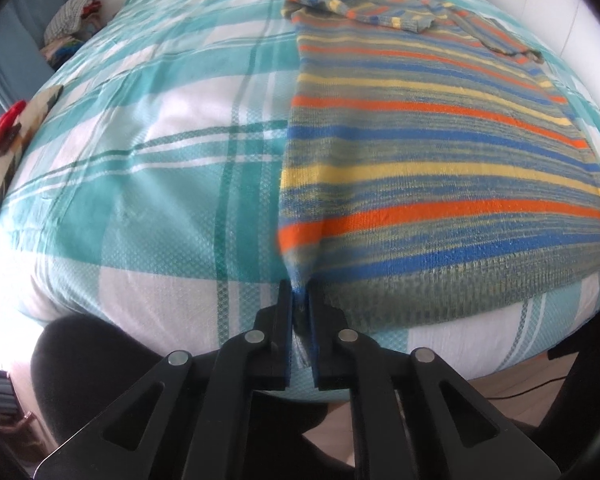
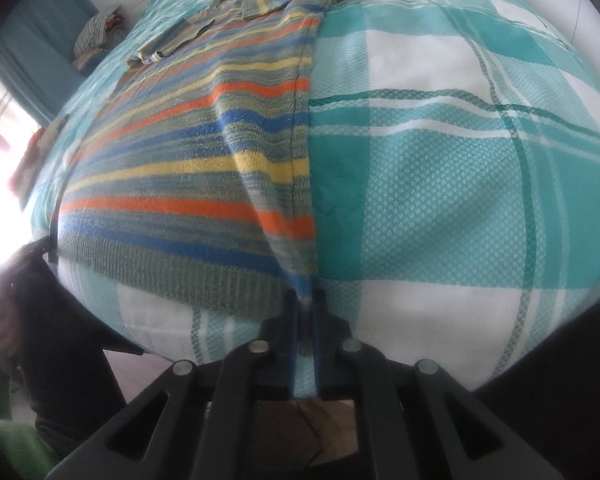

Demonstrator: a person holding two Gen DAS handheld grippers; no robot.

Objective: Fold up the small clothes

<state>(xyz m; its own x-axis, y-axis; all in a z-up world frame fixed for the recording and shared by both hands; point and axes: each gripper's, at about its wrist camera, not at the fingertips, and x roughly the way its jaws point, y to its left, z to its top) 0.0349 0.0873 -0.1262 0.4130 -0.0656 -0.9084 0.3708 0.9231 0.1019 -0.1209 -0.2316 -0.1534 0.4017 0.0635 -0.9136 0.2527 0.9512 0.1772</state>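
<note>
Both grippers' fingers pinch the near hem corners of the striped orange, blue, yellow and green knitted sweater [image 1: 440,152]: left gripper [image 1: 300,300], right gripper [image 2: 306,300]. It lies lengthwise on the teal-and-white checked bedspread [image 1: 140,160], neck end far.

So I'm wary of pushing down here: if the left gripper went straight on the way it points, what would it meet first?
The left gripper is already pinching the striped sweater at its hem corner, so it would likely press that knit into the plaid bedspread right beneath.
</note>
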